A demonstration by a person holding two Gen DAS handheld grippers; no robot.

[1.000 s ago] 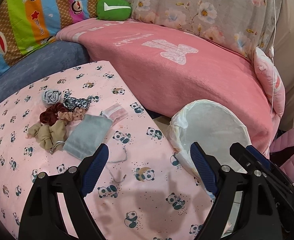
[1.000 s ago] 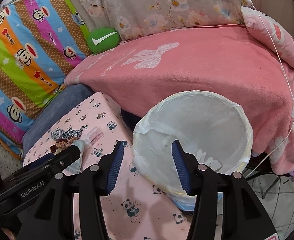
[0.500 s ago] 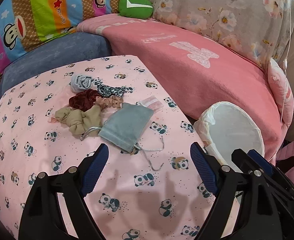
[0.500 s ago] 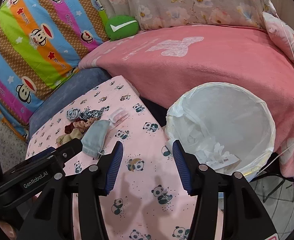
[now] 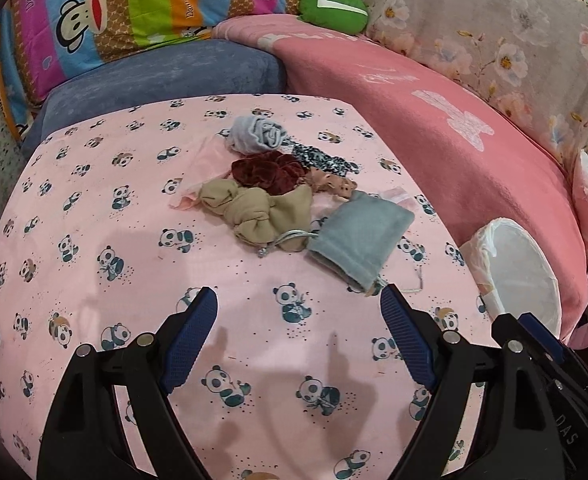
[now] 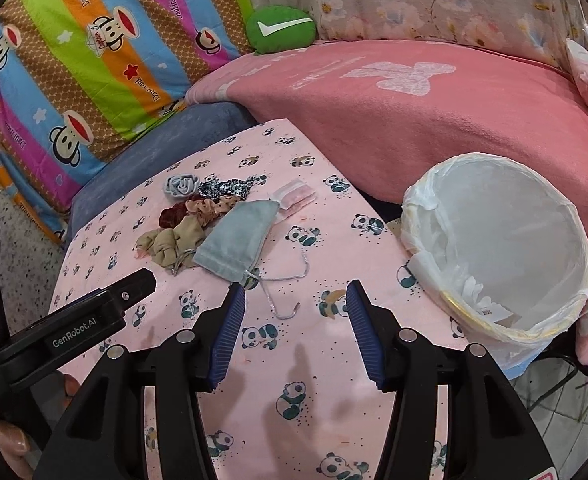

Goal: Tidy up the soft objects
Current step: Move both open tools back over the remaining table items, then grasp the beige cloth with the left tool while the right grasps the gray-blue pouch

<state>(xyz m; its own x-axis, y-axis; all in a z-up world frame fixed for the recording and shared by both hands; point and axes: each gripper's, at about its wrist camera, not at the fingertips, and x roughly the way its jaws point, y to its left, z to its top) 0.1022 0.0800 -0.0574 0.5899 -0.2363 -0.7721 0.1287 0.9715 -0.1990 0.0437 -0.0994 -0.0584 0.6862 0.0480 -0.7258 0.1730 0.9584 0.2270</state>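
Both the left gripper [image 5: 297, 304] and right gripper [image 6: 294, 296] hover spread wide and empty above the panda-print cloth [image 5: 94, 280]. A clean start would pinch the grey drawstring pouch [image 5: 359, 236] at its mouth, clear of the beige scrunchie [image 5: 254, 210] touching it.

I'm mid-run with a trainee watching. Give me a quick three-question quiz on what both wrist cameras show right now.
1. True or false: the left gripper is shut on the grey-blue drawstring pouch.
2. Which scrunchie touches the pouch's left side: A the tan scrunchie, B the dark red scrunchie, C the light blue scrunchie?
3. Fill in: the pouch's loose cord trails toward the ____ gripper.

Key
1. False: both grippers are open, holding nothing, above the panda-print cloth.
2. A.
3. Right; the white-lined bin stands beyond the cloth's right edge.
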